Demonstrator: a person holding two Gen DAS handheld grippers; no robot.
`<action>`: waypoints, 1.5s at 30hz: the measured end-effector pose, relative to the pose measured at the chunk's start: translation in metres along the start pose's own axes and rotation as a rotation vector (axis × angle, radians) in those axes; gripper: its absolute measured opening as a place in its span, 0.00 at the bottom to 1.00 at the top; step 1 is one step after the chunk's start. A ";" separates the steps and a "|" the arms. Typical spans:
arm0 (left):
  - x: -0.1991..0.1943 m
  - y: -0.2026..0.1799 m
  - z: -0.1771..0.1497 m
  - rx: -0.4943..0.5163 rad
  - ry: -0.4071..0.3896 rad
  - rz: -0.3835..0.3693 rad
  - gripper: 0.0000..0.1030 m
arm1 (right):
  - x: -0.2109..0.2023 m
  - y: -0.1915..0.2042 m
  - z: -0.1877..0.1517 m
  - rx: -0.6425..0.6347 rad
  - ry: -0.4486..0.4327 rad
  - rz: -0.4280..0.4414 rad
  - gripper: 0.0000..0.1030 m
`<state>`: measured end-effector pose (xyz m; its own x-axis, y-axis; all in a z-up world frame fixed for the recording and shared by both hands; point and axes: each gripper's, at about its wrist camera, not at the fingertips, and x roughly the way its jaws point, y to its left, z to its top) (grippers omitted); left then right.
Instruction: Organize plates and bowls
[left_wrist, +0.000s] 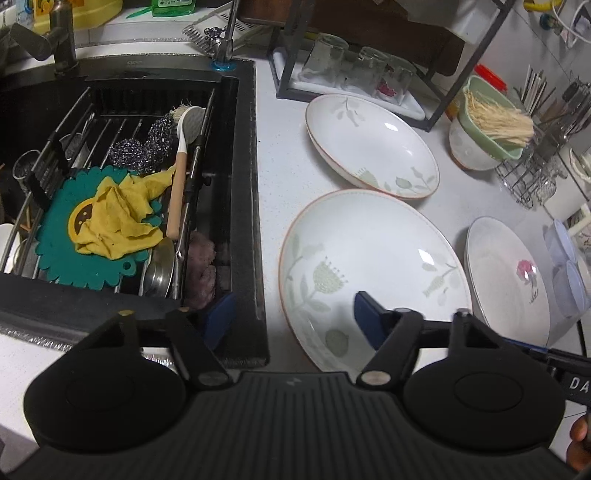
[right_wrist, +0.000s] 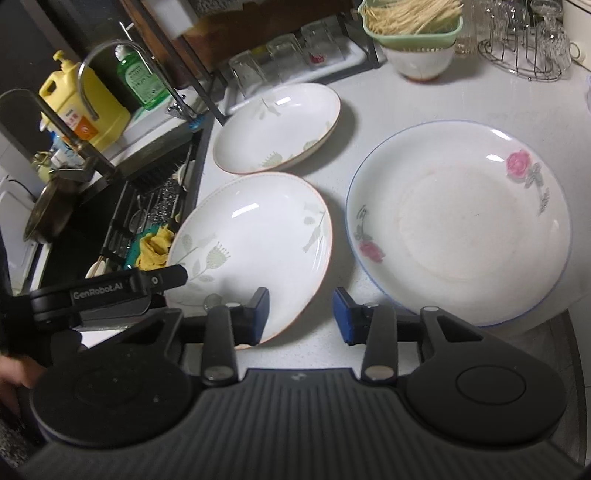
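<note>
While the counter offers bare room only toward the rear right, the grasp seems the step in hand: the near plate lies beside the sink, its rim between both part-open tongs, left and right, neither pressing yet.

This is a home kitchen. A black sink at nine o'clock holds a drainer with scourers and a yellow cloth, while upturned glasses and detergent bottles stand along the white counter toward twelve o'clock.
</note>
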<state>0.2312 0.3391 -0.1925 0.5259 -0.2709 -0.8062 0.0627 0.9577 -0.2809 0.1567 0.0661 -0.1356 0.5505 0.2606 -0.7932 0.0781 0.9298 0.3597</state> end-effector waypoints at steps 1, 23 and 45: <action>0.003 0.004 0.001 -0.005 0.000 -0.007 0.60 | 0.004 0.003 0.000 -0.003 0.003 -0.005 0.39; 0.056 0.005 0.036 0.106 0.044 -0.142 0.32 | 0.047 -0.002 0.011 0.051 -0.064 -0.111 0.16; 0.055 0.039 0.054 -0.044 0.192 -0.326 0.32 | 0.046 0.003 0.029 0.138 -0.016 -0.099 0.16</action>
<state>0.3085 0.3664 -0.2199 0.3153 -0.5781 -0.7526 0.1618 0.8142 -0.5576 0.2064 0.0735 -0.1563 0.5477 0.1643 -0.8204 0.2455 0.9058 0.3454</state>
